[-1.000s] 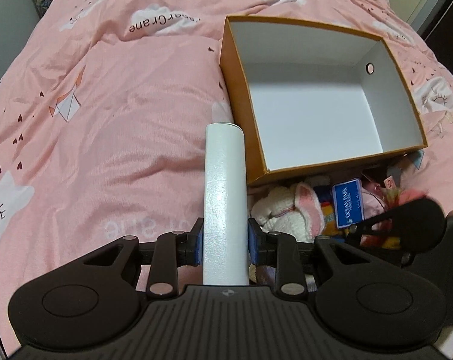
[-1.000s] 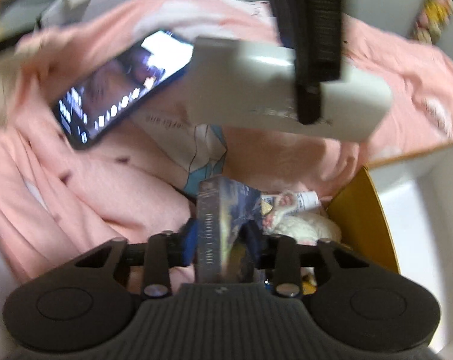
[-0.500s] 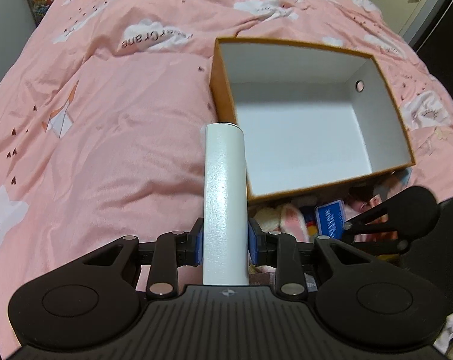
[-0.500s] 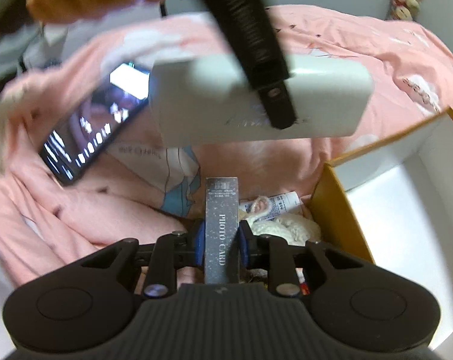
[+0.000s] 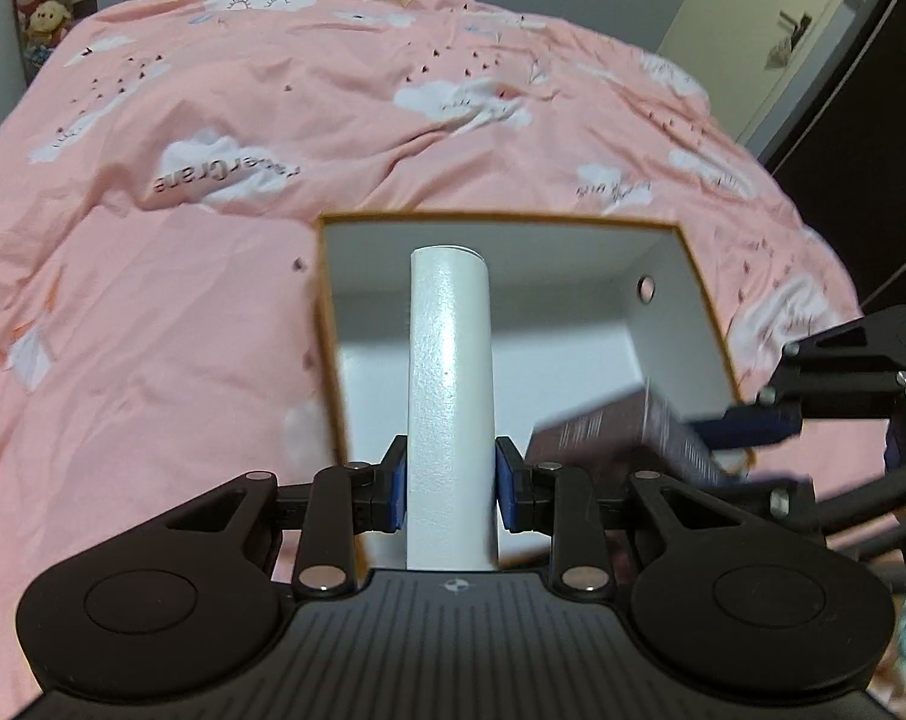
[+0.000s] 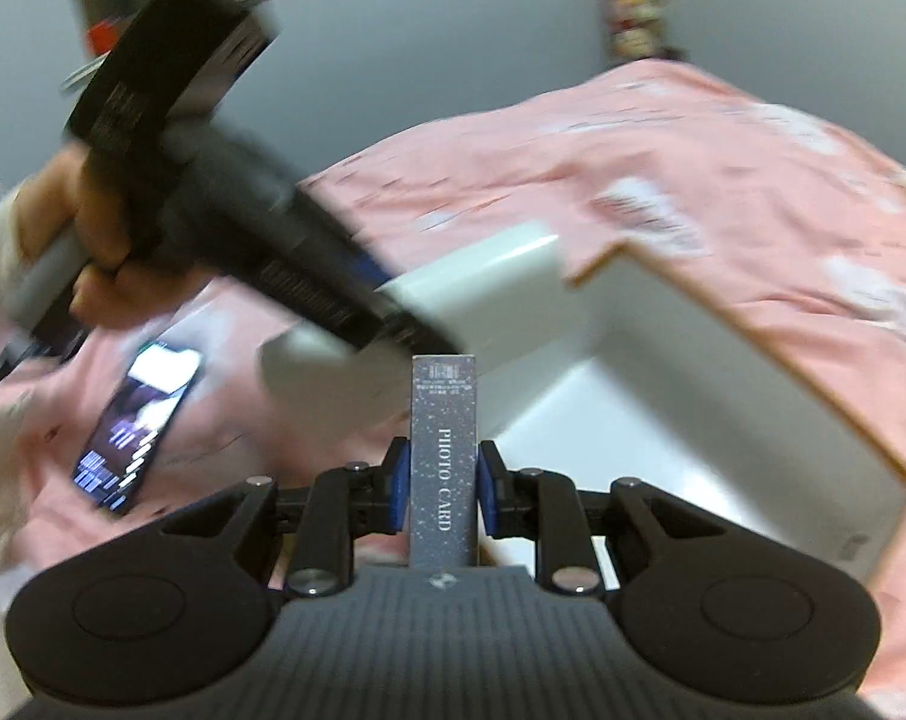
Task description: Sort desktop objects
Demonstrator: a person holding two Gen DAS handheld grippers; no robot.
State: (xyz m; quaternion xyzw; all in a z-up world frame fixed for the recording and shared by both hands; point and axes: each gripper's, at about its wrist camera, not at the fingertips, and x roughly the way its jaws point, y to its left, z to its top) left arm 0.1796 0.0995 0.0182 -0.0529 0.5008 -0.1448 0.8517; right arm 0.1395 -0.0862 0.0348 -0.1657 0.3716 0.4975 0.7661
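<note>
Both loads now moved over the box [image 5: 681, 276]: your left claw [image 5: 450, 483] grips white tube [image 5: 450, 360], right claw [image 6: 438, 489] grips card pack [image 6: 441, 450], prob. ready to drop in.

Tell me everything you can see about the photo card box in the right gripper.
The photo card box is a slim, dark grey rectangular carton with a speckled, glittery finish and white lettering reading PHOTO CARD along its narrow face. It looks like printed cardboard, closed and undamaged. It stands on edge between the blue pads of the right gripper, which clamp both broad sides, pointing forward toward the open white-lined box. The left wrist view shows it blurred.
</note>
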